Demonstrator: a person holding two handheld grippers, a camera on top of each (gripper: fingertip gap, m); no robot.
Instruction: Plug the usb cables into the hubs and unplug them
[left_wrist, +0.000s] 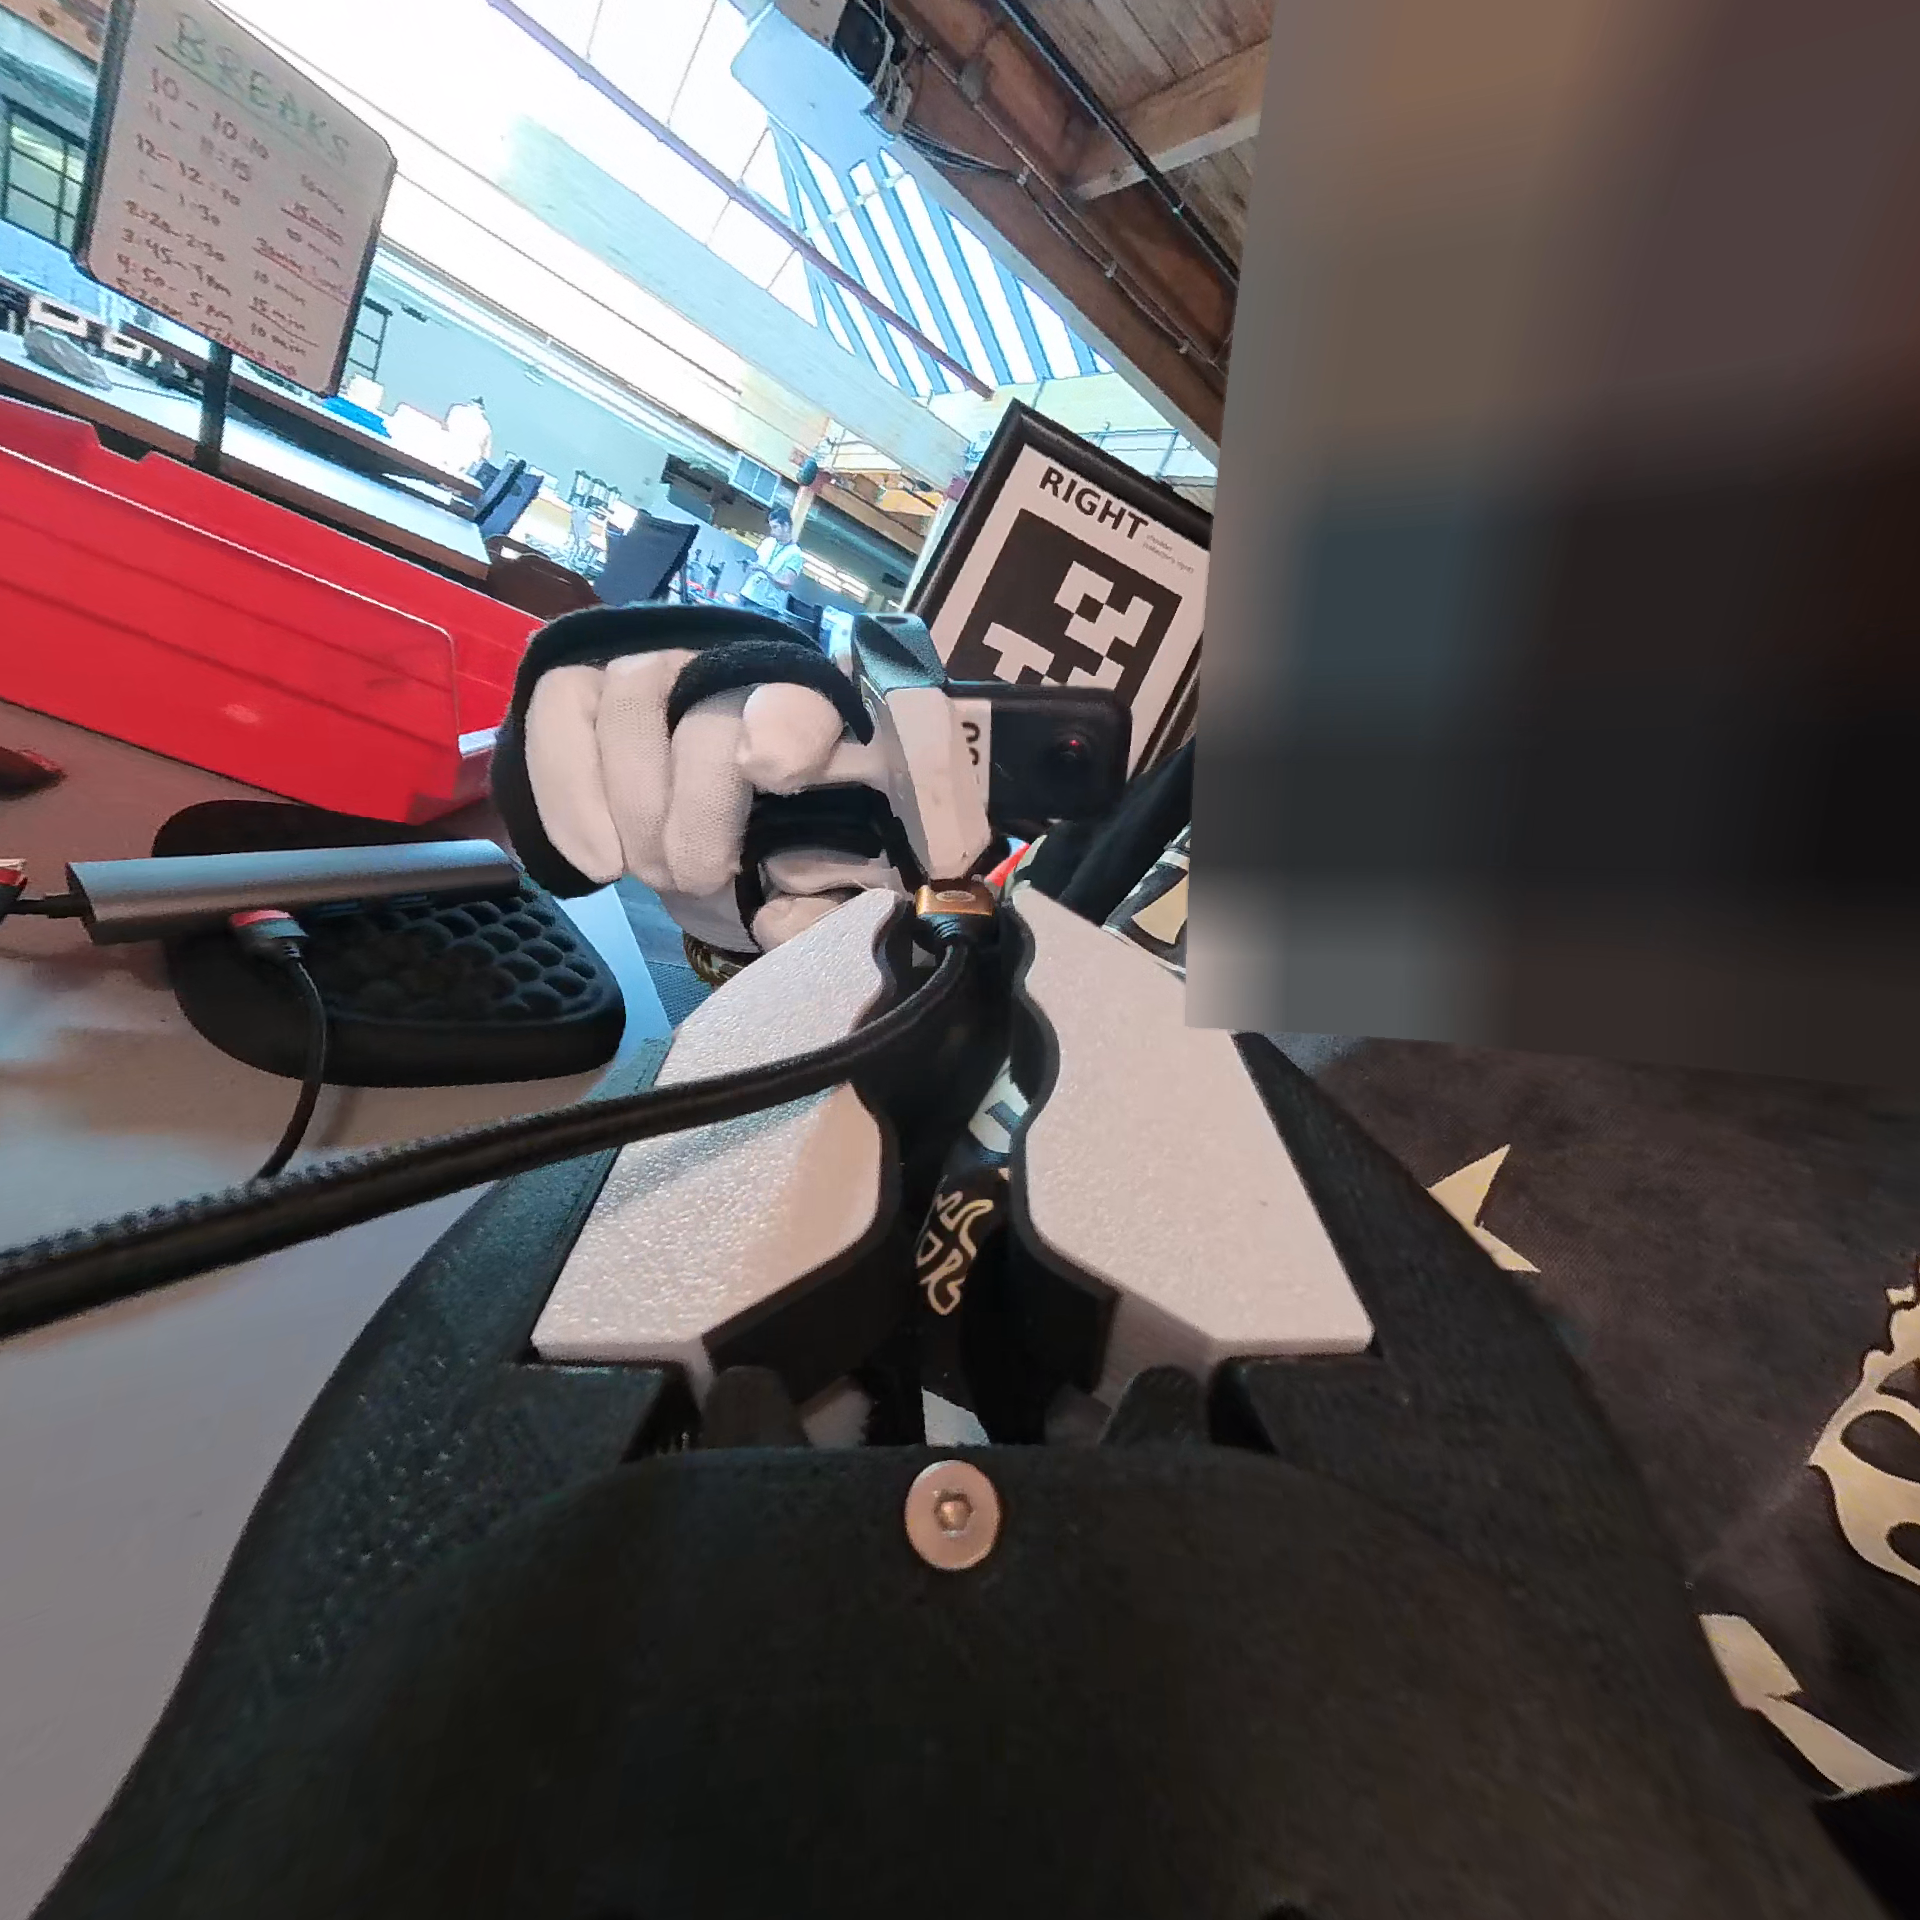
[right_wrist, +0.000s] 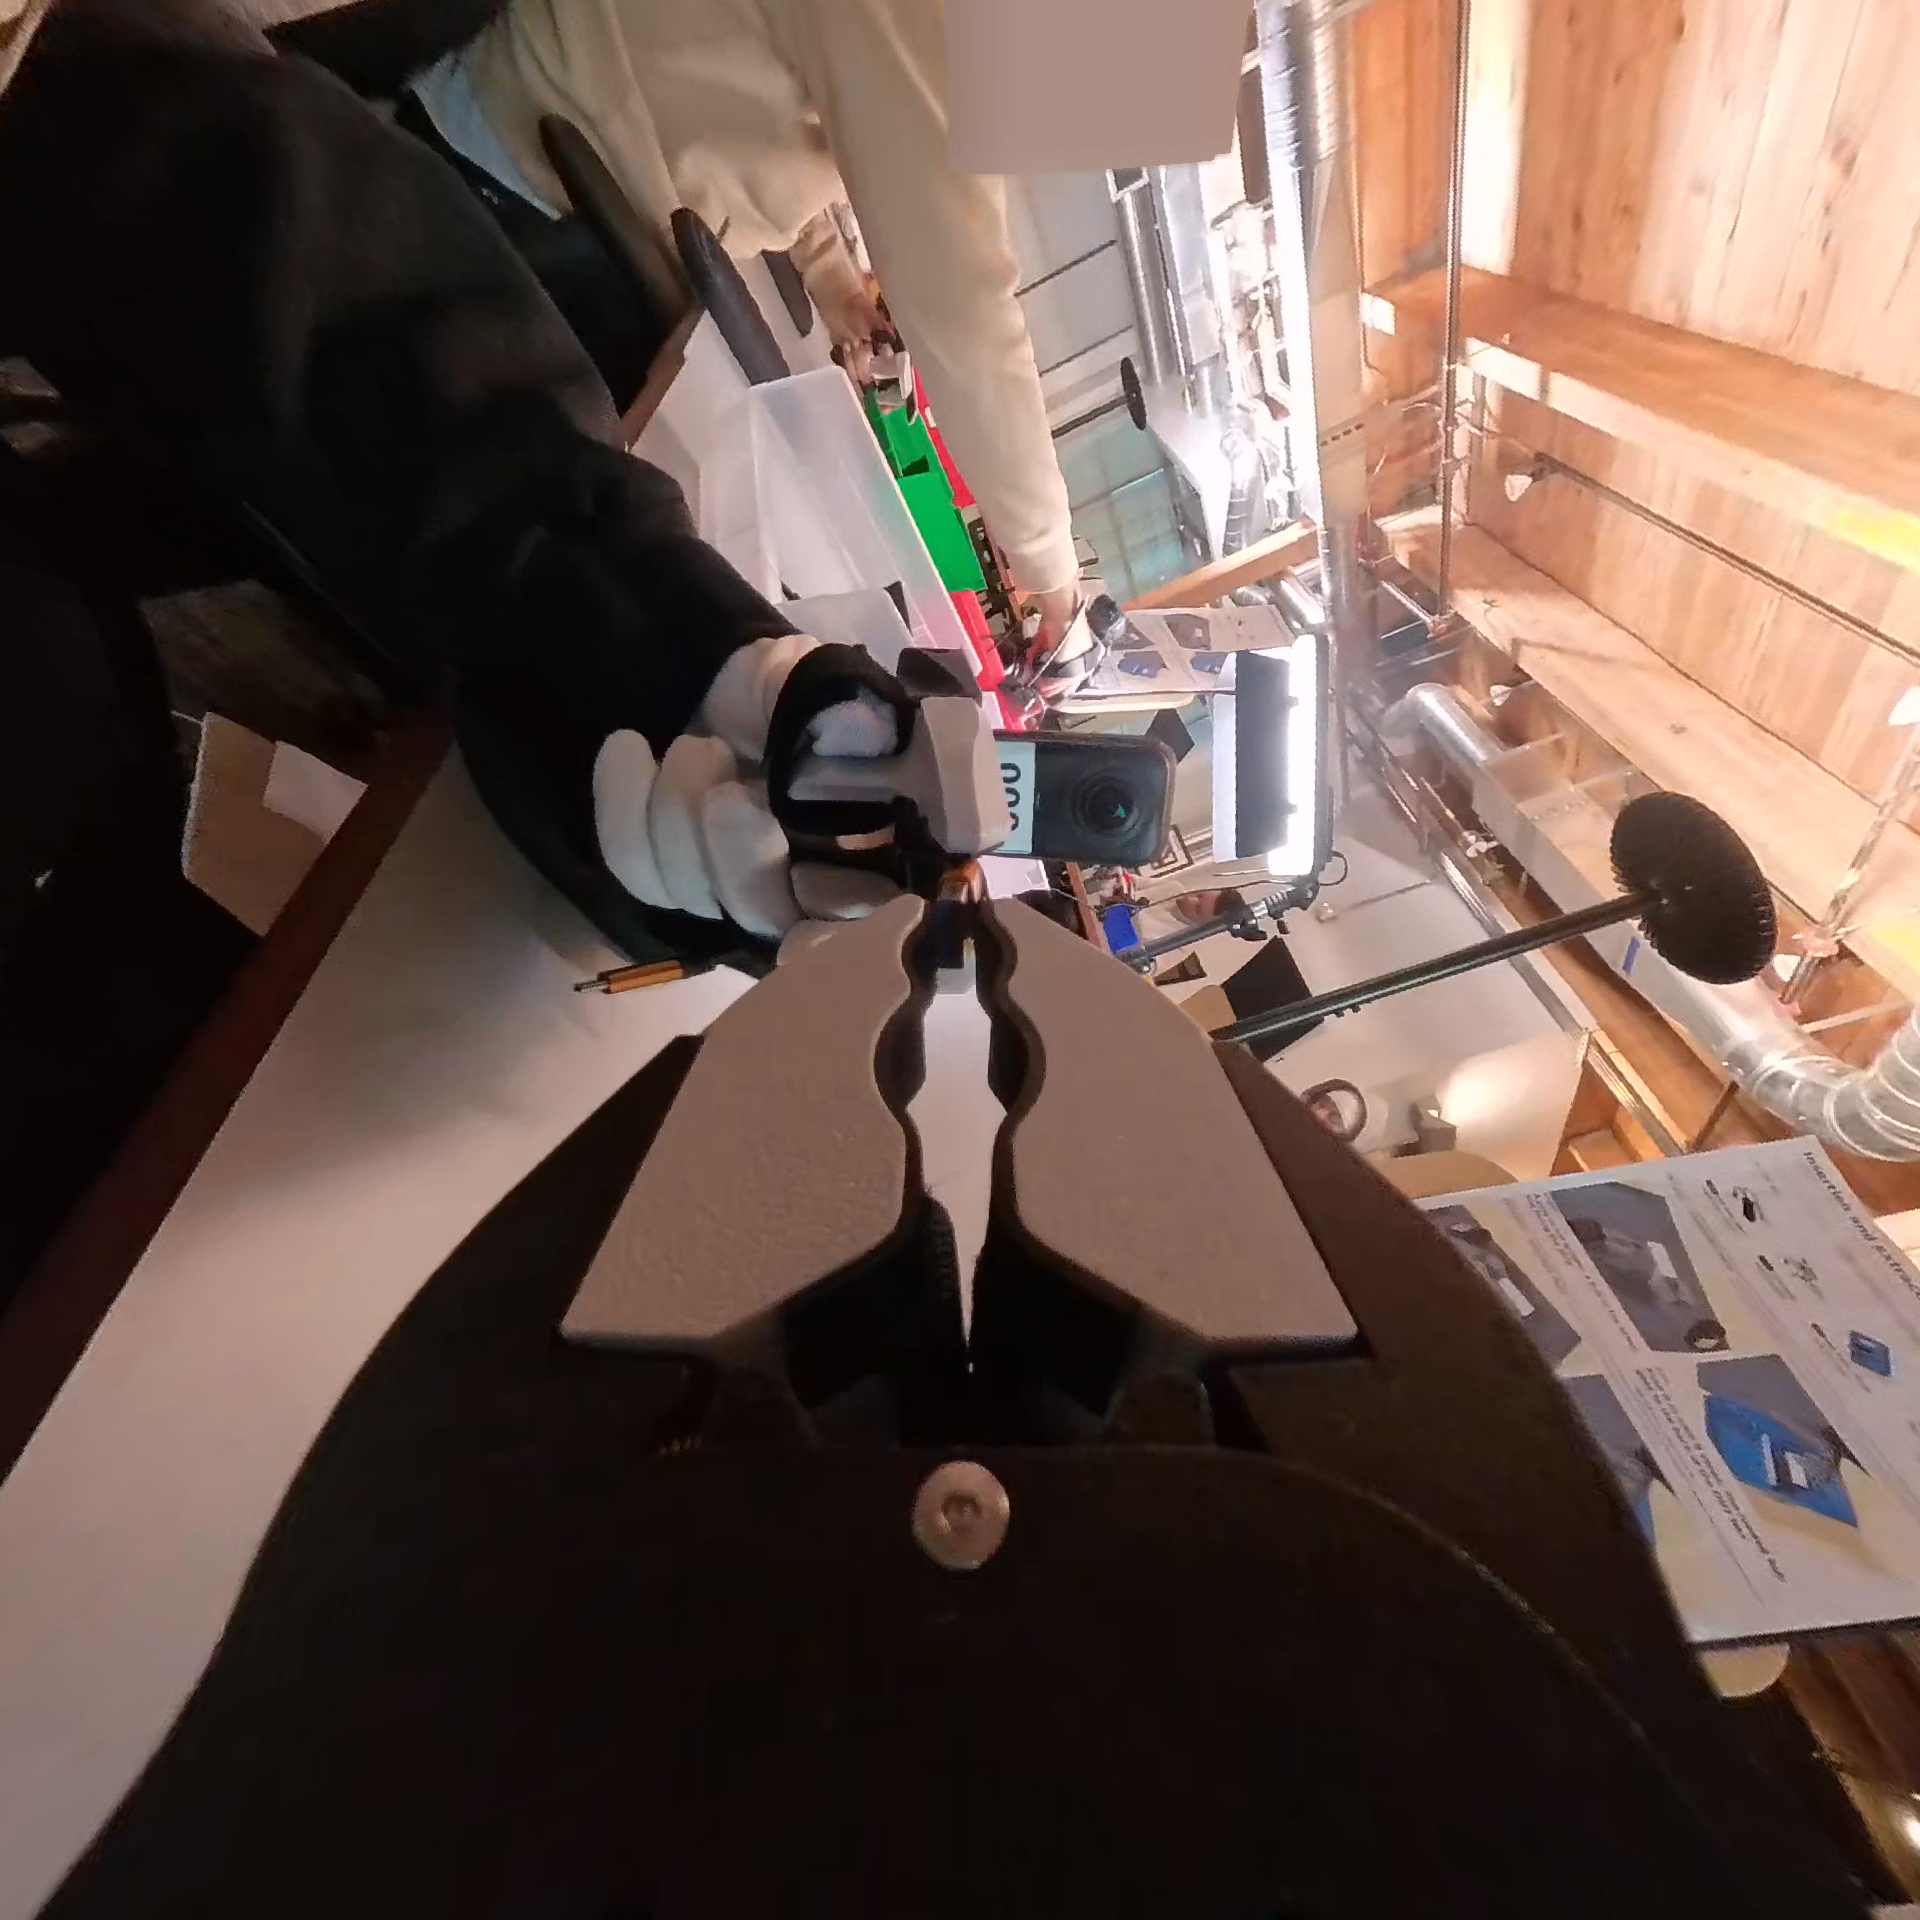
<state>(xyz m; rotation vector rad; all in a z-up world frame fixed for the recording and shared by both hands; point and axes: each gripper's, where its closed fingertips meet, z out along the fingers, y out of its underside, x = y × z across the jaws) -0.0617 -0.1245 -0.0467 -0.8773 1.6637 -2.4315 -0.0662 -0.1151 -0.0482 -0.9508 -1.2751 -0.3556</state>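
Left gripper clamps a black cable's gold-collared plug at the table's edge; right gripper meets it tip to tip, its grip unclear. Beyond, well apart, the hub rests on a black pad.

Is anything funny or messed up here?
Nothing looks broken or spilled. One odd thing: both grippers meet in the air over one plug. The left gripper pinches the orange-collared plug of the black cable, away from the grey hub, and the right gripper pinches there too.
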